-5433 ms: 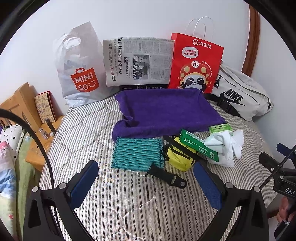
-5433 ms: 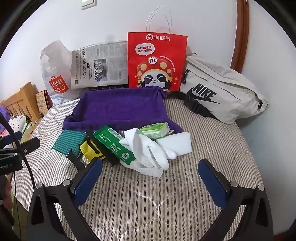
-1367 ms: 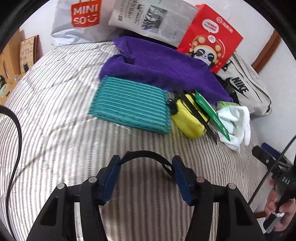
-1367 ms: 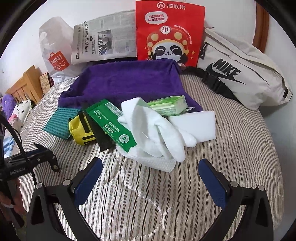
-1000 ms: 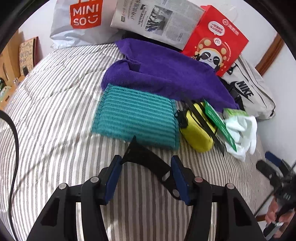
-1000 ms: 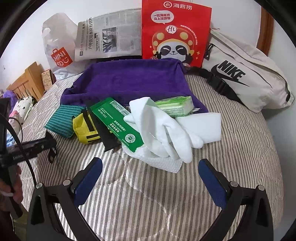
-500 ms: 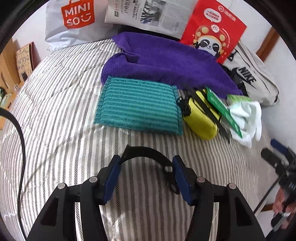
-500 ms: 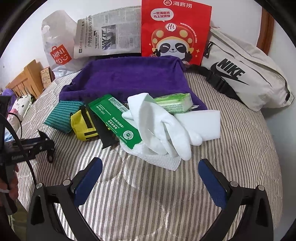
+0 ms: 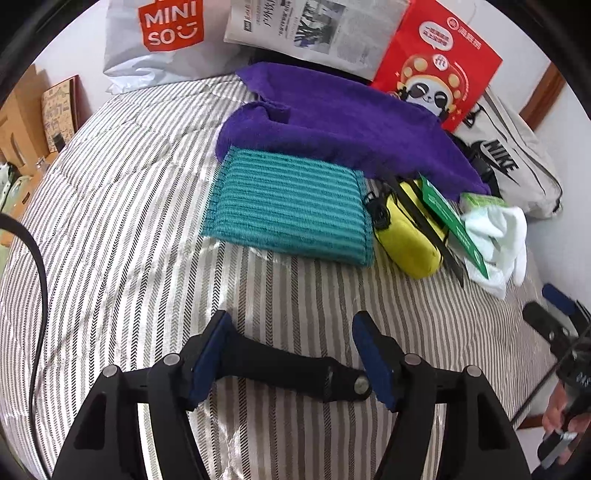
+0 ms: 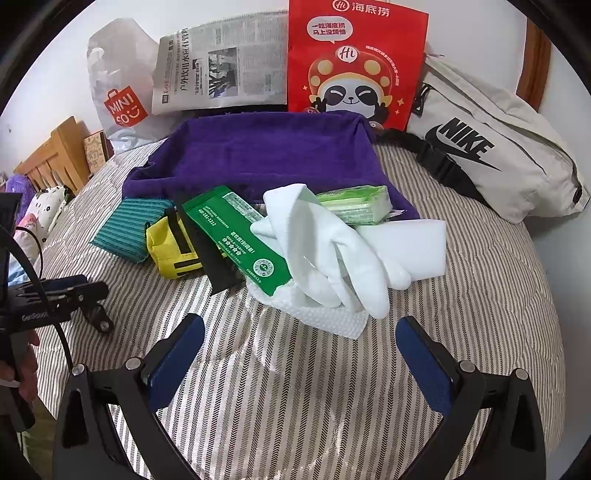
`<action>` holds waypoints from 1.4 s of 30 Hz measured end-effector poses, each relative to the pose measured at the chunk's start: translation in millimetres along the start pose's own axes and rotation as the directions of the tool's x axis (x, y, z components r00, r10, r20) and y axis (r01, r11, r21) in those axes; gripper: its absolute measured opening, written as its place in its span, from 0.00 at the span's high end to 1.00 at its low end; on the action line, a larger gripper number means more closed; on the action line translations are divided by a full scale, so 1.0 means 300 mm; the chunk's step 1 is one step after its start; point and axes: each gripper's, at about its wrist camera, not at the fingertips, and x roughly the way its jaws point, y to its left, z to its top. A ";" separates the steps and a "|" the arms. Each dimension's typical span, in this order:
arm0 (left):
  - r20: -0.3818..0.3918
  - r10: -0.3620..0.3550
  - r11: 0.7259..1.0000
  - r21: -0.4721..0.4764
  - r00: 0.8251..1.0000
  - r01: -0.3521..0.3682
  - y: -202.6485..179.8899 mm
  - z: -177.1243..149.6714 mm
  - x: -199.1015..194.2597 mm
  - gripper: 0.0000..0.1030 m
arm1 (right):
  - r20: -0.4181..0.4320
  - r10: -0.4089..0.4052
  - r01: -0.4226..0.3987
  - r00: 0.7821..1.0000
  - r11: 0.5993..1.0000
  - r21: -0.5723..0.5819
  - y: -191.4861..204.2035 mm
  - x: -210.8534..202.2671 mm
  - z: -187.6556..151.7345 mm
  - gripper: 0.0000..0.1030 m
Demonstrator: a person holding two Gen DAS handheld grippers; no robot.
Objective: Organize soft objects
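A black strap (image 9: 291, 369) lies flat on the striped bed between the fingers of my left gripper (image 9: 295, 354), whose jaws stand partly apart around it; the strap's ends touch both pads. Beyond it lie a teal striped cloth (image 9: 291, 210), a purple towel (image 9: 340, 122), a yellow pouch (image 9: 410, 236), a green packet (image 9: 454, 225) and white gloves (image 9: 498, 236). My right gripper (image 10: 299, 354) is open and empty, low over the bed in front of the white gloves (image 10: 332, 251), the green packet (image 10: 240, 236) and the yellow pouch (image 10: 170, 247). The left gripper also shows in the right wrist view (image 10: 74, 295).
Against the wall stand a Miniso bag (image 9: 162, 40), a newspaper (image 9: 314, 29), a red panda bag (image 10: 354, 62) and a white Nike bag (image 10: 491, 155). A tissue pack (image 10: 354, 205) and a white folded cloth (image 10: 410, 243) lie by the gloves. A wooden headboard (image 10: 51, 155) is at the left.
My left gripper held the black strap bowed up between its pads; now the jaws have widened and the strap lies flat on the bed. The right gripper has barely moved.
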 end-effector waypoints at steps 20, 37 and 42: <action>-0.022 -0.117 0.993 -0.022 0.993 0.117 0.061 -0.077 -0.052 0.77 | -0.003 -0.015 0.015 1.000 1.000 -0.003 -0.014 -0.002 -0.006 0.01; -0.007 -0.176 0.984 -0.002 0.984 0.176 0.098 -0.078 -0.084 0.91 | 0.014 -0.007 0.007 1.000 1.000 -0.008 0.014 0.025 0.034 0.02; -0.002 -0.168 0.986 0.002 0.986 0.168 0.106 -0.057 -0.081 0.91 | 0.014 0.029 -0.028 0.999 0.998 -0.050 0.052 0.075 0.058 0.14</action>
